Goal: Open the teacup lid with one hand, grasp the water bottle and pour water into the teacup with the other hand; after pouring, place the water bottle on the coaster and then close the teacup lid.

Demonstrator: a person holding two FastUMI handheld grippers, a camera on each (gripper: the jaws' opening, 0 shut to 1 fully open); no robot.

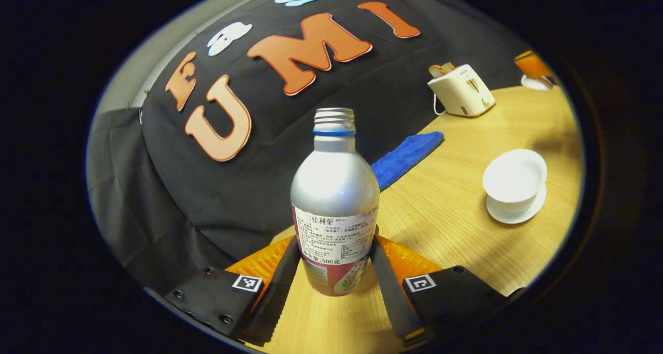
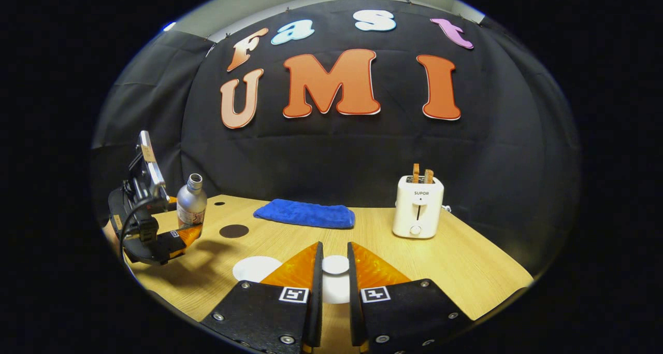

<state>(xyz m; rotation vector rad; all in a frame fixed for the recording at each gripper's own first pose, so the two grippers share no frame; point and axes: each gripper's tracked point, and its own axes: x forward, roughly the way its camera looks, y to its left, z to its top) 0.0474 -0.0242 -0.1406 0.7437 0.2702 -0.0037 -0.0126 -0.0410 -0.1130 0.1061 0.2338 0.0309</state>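
Bottle (image 1: 334,198) stands between your left gripper (image 1: 334,271) fingers, both pressed to its labelled lower body; smooth metal, likely slippery, so hold there. Teacup (image 1: 515,180) sits open, off to the side. Right gripper view: your right gripper (image 2: 333,281) pinches the light, fragile lid (image 2: 335,265); the toaster (image 2: 418,206) reads SUPOR.
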